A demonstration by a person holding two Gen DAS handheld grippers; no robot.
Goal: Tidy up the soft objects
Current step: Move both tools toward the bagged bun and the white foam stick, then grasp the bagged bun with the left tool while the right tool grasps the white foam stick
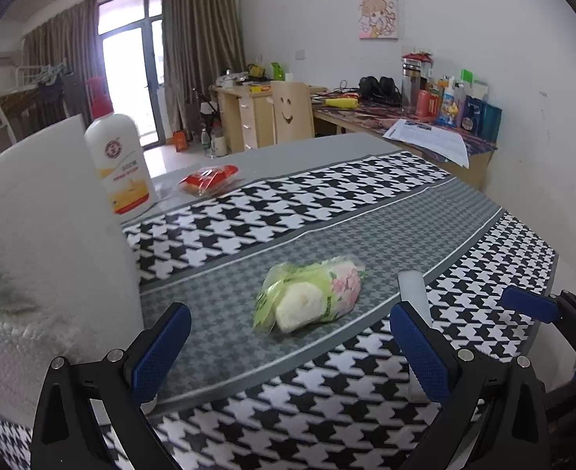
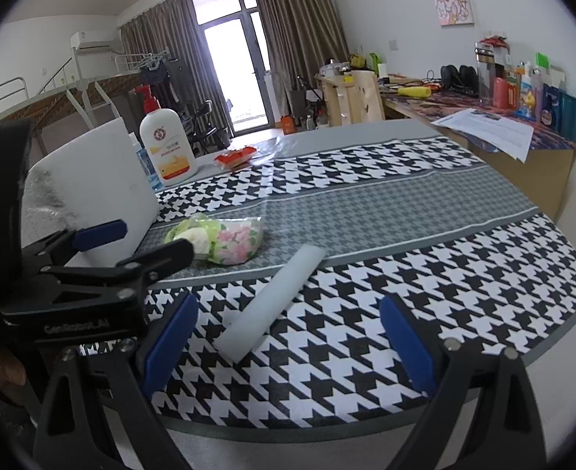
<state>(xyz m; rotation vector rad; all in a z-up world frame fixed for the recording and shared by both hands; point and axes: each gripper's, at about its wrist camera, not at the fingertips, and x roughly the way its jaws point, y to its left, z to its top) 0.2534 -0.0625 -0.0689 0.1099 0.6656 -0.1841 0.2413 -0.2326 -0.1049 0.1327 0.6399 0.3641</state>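
Note:
A clear bag of soft items (image 1: 311, 297), green, white and pink-flowered, lies on the grey band of the tablecloth (image 1: 366, 196). My left gripper (image 1: 288, 348) hangs open just short of it, nothing between its blue pads. A white foam roll (image 2: 272, 297) lies on the houndstooth cloth (image 2: 444, 274) in front of my open right gripper (image 2: 288, 346), with its near end between the pads and touching neither. The right wrist view shows the bag (image 2: 221, 241) left of the roll and the left gripper (image 2: 158, 237) beside it. The roll's tip (image 1: 413, 290) shows right of the bag.
A big white foam block (image 1: 53, 215) stands at the left, close to the left gripper. Behind it are a lotion bottle (image 1: 119, 156) and a red packet (image 1: 209, 180). A cluttered desk (image 2: 522, 133) runs along the right wall. The table edge (image 2: 562, 313) curves near the right.

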